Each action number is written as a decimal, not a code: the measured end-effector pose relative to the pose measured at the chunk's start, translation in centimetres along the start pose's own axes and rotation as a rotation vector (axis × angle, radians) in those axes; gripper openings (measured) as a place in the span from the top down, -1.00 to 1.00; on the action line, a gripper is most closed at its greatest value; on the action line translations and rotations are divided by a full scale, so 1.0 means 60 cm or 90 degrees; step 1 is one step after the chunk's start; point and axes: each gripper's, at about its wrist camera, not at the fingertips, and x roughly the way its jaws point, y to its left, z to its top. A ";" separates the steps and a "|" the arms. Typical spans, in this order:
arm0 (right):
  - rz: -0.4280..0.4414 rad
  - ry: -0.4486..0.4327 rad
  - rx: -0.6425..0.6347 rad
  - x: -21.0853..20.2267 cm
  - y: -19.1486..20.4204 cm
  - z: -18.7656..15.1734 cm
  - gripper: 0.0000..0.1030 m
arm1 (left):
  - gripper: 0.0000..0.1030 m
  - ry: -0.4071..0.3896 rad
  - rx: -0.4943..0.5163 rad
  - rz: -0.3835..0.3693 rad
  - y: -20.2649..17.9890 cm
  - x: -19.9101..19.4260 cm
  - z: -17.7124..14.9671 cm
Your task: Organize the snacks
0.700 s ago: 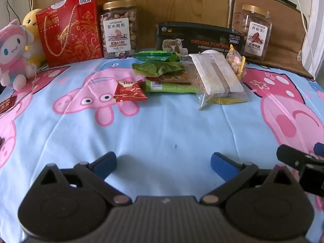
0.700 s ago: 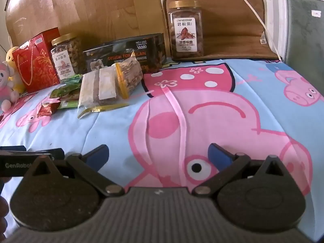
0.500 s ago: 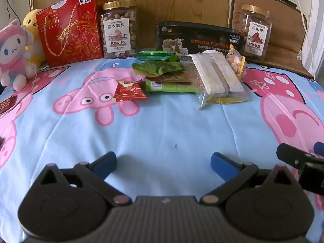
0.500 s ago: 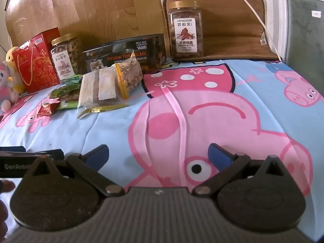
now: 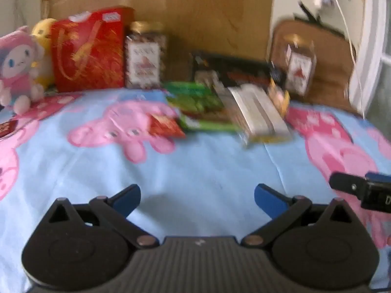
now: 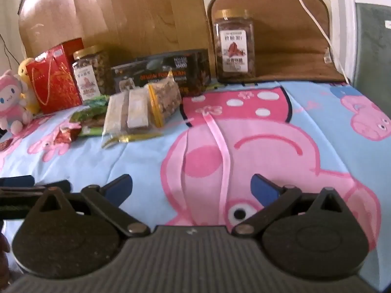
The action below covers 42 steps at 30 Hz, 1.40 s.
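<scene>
Snacks lie in a loose pile on the Peppa Pig sheet: a small red packet [image 5: 166, 127] [image 6: 64, 137], green packets [image 5: 195, 100] [image 6: 89, 114], and a clear bag of pale bars and nuts [image 5: 259, 112] [image 6: 139, 112]. Behind them stand a dark box [image 5: 234, 70] [image 6: 166, 73], two nut jars [image 5: 144, 56] [image 6: 234, 44] and a red gift bag [image 5: 88, 51] [image 6: 52, 83]. My left gripper [image 5: 197, 196] is open and empty, well short of the pile. My right gripper [image 6: 191, 186] is open and empty, to the right of the pile.
Plush toys [image 5: 22, 68] [image 6: 12, 102] sit at the far left. A brown cushion [image 6: 288, 36] leans at the back right with a white cable across it. A cardboard panel [image 6: 122, 17] stands behind the snacks. The right gripper's side [image 5: 361, 190] shows at the left view's right edge.
Both grippers have tilted up and shifted slightly; the left wrist view is now motion-blurred. Both stay open and nothing on the bed has moved.
</scene>
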 end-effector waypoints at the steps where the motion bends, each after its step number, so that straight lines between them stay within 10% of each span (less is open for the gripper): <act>1: 0.006 -0.008 -0.002 -0.001 -0.002 0.006 -0.89 | -1.00 -0.018 -0.005 -0.002 0.009 -0.007 0.006; 4: 0.044 -0.017 -0.012 0.001 -0.003 0.026 -0.63 | -0.93 -0.048 -0.012 -0.016 0.025 -0.017 0.031; 12: 0.201 0.034 0.018 0.075 -0.003 0.093 0.25 | 0.09 -0.001 -0.087 -0.237 0.039 0.056 0.127; 24: 0.286 0.112 0.022 0.168 -0.019 0.124 0.16 | 0.10 0.123 -0.146 -0.287 0.014 0.200 0.134; 35: 0.372 0.155 0.130 0.128 -0.019 0.091 0.15 | 0.38 0.108 -0.211 -0.314 0.045 0.132 0.105; 42: 0.380 0.052 0.101 0.082 0.003 0.167 0.15 | 0.38 -0.002 -0.155 -0.325 0.033 0.090 0.216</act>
